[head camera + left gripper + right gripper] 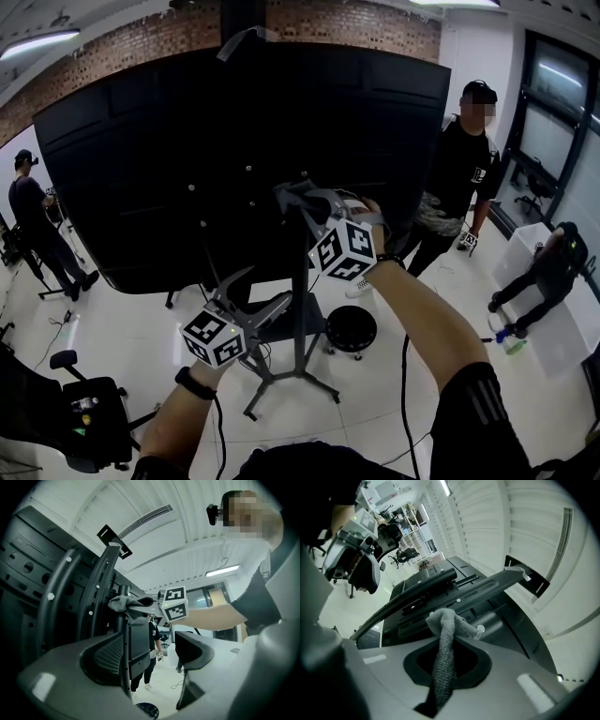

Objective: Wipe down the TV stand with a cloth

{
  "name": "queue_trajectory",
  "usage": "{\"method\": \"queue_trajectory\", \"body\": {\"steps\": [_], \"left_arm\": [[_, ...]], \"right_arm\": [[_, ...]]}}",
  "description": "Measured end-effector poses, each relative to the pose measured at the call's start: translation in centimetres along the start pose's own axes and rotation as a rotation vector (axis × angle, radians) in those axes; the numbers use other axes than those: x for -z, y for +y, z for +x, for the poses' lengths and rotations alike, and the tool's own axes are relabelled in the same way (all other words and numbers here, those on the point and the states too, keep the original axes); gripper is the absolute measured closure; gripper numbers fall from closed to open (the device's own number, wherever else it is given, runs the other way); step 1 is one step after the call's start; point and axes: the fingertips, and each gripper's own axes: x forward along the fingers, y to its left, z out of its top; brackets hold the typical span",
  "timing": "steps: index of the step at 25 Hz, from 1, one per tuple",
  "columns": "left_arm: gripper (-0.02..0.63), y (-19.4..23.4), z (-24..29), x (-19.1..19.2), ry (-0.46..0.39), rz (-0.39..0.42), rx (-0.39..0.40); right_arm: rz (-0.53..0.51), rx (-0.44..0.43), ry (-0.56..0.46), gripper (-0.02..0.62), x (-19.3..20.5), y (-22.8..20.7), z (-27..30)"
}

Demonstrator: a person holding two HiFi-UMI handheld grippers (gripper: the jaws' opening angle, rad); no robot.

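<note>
**Right gripper (pixel 298 202) clamped on the cloth (pixel 446 637) at the TV stand (pixel 298 375); left gripper (pixel 251 292) open, lower down.**

Nearest you, your left gripper sits low beside the stand's upright pole (pixel 300 300). Its jaws are roughly half apart, and its own view shows the pole standing between them, close to the left pad (pixel 105 656). No pad is seen pressing on it. Your right gripper is higher up the same pole, with its jaws closed on a bunched strand of the grey cloth. The free end of the cloth pokes out past the tips and, seen from the left gripper view, lies against the pole. Behind the pole hangs the black back of the TV (pixel 234 141). A round black stool (pixel 352 328) stands on the floor just beside the stand's base. Farther off, a person in black (pixel 466 173) stands at the right.
</note>
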Motion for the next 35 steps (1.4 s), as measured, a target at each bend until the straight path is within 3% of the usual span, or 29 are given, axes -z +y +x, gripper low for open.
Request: {"method": "queue_trajectory", "body": {"steps": [18, 35], "left_arm": [[0.236, 1.0, -0.2, 2.9, 0.029, -0.038, -0.007], [0.236, 2.2, 0.5, 7.7, 0.09, -0.093, -0.012]], "right_arm": [[0.12, 0.013, -0.017, 0.577, 2.9, 2.9, -0.5], [0.17, -0.113, 0.032, 0.577, 7.3, 10.5, 0.5]]}}
